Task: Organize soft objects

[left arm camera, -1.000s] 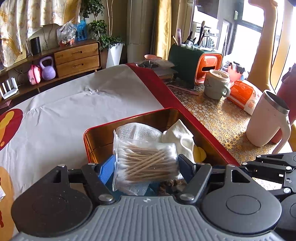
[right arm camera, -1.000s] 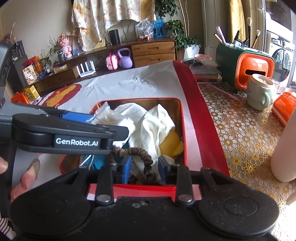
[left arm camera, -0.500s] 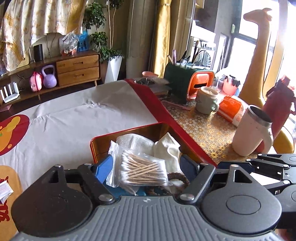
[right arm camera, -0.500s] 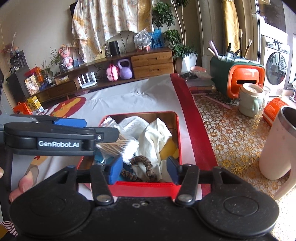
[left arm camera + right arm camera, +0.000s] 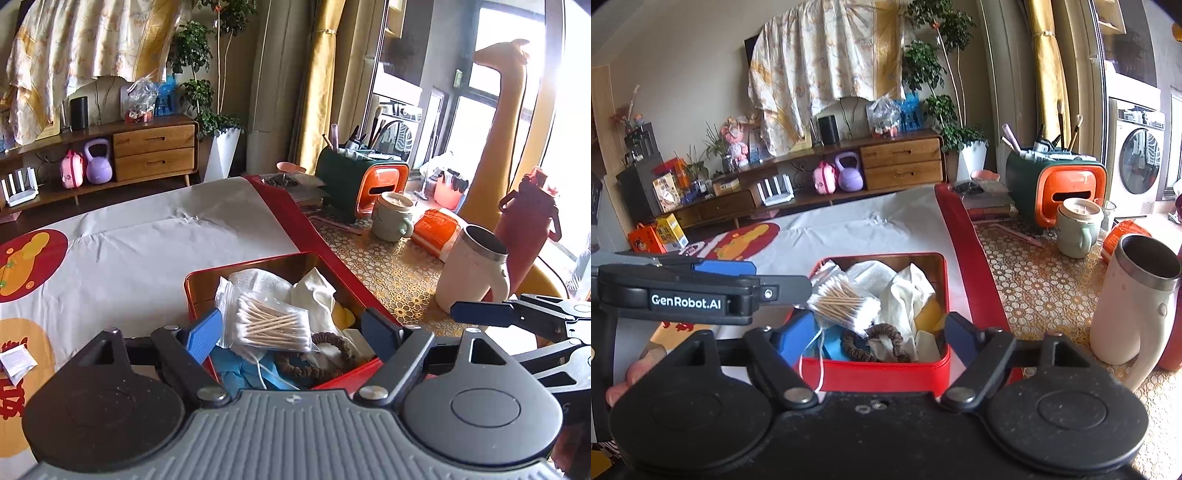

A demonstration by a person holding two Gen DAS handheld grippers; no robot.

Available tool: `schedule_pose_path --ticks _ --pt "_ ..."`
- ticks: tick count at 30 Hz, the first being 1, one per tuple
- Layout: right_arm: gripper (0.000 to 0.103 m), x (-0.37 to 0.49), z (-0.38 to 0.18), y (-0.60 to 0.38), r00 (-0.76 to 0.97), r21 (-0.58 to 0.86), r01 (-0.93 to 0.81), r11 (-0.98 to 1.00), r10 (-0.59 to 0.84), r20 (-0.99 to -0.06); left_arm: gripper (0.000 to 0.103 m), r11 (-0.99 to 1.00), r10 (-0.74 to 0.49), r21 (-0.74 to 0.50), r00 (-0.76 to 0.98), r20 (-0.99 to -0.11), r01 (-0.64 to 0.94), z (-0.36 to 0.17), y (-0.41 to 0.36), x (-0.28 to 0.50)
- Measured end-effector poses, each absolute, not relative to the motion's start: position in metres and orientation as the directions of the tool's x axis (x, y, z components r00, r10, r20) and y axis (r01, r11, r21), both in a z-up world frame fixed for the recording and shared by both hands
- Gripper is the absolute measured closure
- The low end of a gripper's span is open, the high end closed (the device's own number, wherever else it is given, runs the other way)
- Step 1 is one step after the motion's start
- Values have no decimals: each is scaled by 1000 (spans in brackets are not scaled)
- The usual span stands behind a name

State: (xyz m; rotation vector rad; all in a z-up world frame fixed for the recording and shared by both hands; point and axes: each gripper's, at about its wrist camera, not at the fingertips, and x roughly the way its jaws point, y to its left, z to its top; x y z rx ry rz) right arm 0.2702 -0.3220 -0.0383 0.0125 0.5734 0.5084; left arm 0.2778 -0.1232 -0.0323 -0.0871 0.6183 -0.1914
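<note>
A red tin box (image 5: 875, 373) (image 5: 192, 284) sits on the white cloth. In it lie a clear bag of cotton swabs (image 5: 271, 326) (image 5: 846, 302), a white cloth (image 5: 905, 295) (image 5: 314, 295), white gauze (image 5: 258, 278), a brown hair tie (image 5: 882, 341) (image 5: 314, 356), a blue face mask (image 5: 240, 369) and something yellow (image 5: 929, 314). My left gripper (image 5: 291, 332) is open and empty above the box's near end. My right gripper (image 5: 881, 334) is open and empty, just above the box's near edge. The left gripper also shows at the left of the right wrist view (image 5: 724, 267).
A white steel-rimmed mug (image 5: 1134, 306) (image 5: 474, 273) stands right of the box on the patterned tablecloth. Behind are a green mug (image 5: 1076, 227), an orange packet (image 5: 437, 230), a green-orange organiser (image 5: 1052, 184) and a dark red bottle (image 5: 524, 229). A small white packet (image 5: 16, 363) lies at left.
Both grippers have opened and pulled back and up from the box. The left one let go of the cotton swab bag, the right one of the hair tie; both now lie in the box.
</note>
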Motion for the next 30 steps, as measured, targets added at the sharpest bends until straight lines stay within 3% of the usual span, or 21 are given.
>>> schedule_pose_path --ticks 4,8,14,30 --pt "17 264 -36 -326 730 159 -455 876 470 -497 18 978 -208 -149 803 -559 149 -30 -121 270" --pt "13 260 -35 -330 741 173 -445 879 469 -481 3 974 -219 -175 811 -543 145 -28 -117 263" --pt "1 253 -33 -336 761 184 -434 882 468 -449 0 971 -229 -187 814 -534 151 -28 -114 257" --pt "0 236 -35 -340 770 208 -433 877 480 -420 0 980 -197 -136 827 -526 147 -28 -117 233"
